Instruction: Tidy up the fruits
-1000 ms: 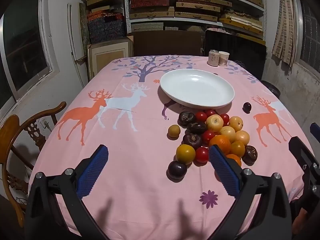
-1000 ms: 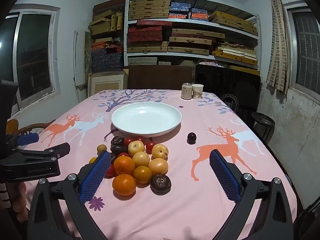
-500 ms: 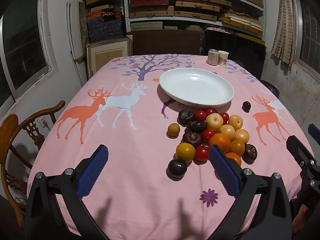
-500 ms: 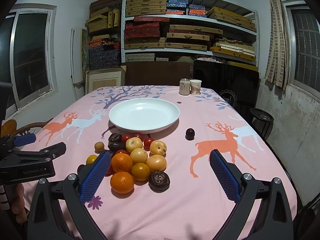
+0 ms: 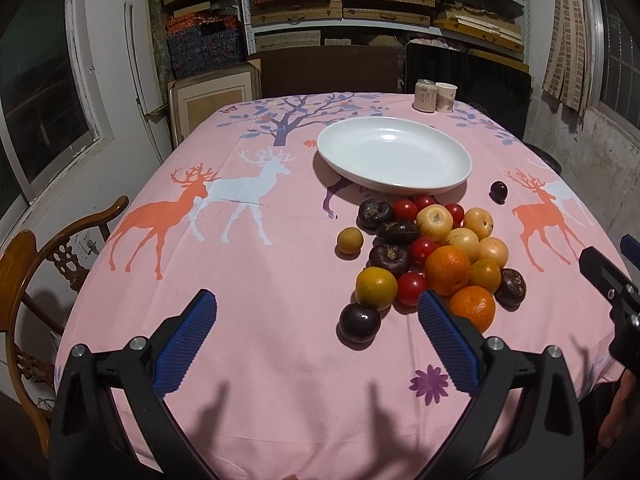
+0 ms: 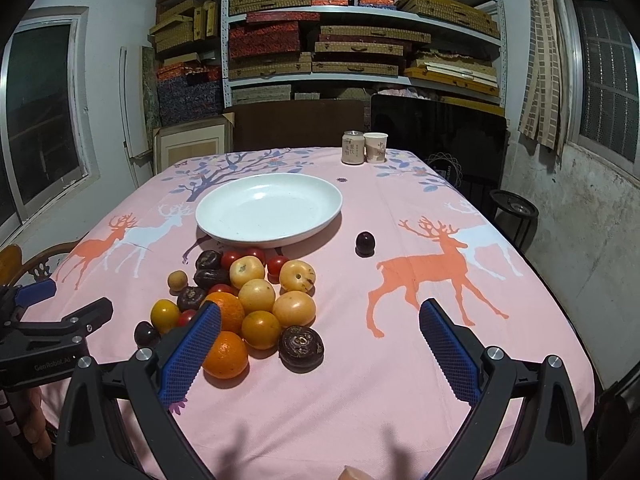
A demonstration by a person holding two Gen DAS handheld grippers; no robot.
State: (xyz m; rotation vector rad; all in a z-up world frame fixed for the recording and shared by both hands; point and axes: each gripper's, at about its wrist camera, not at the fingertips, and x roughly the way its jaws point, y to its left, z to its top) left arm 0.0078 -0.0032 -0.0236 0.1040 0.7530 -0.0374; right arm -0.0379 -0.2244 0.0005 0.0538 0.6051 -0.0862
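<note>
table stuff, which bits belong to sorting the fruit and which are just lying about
For the job: fruit pile, stray plum, white plate.
Lying about: can, paper cup, chair, shelf boxes.

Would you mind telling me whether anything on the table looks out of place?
One dark plum sits alone on the tablecloth, right of the white plate and apart from the fruit pile. A small tan fruit also lies just off the pile's left edge. The plate holds nothing.

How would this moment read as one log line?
left gripper: open, empty | right gripper: open, empty | plate: empty | fruit pile: untouched on tablecloth
</note>
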